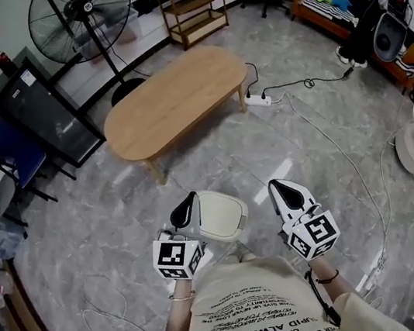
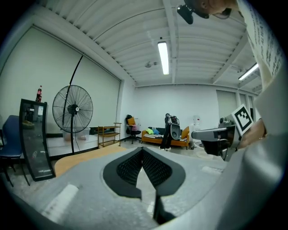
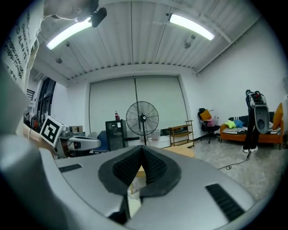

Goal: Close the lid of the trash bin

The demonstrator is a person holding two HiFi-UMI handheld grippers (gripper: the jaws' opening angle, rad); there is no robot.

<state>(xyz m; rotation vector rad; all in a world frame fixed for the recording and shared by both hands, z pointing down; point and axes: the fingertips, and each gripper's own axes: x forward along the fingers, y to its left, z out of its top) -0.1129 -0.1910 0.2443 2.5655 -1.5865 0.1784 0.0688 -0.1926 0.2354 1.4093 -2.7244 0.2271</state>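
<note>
Nearest the camera was the person's printed shirt (image 1: 253, 322), filling the bottom of the head view. Just beyond it, the two arms were held out side by side above the floor (image 1: 303, 129).

The left hand-held gripper (image 1: 188, 203) had its jaws pressed together with nothing between them. Its own view showed only the room beyond the meeting pads. The right hand-held gripper (image 1: 280, 188) was likewise closed and empty, with its pads meeting at the tip. Both pointed roughly level into the room rather than down at the work.

The trash bin (image 1: 238, 234) stood on the floor directly in front of the person, below and between the two grippers. Neither gripper touched it. From above, little of the bin showed apart from its cream lid (image 1: 219, 214). The lid seemed to lie across the top of the bin rather than stand up. Whether it was fully seated could not be told from that angle. A low oval wooden table (image 1: 176, 99) stood well apart, farther into the room.

The closing itself looked done, or very nearly so, with the grippers clear of the bin. If the lid was not fully home, the next move would call for lowering one closed gripper onto its top. That gripper should press straight down near the free edge and keep the push centred, so that the light bin neither tipped nor slid.
</note>
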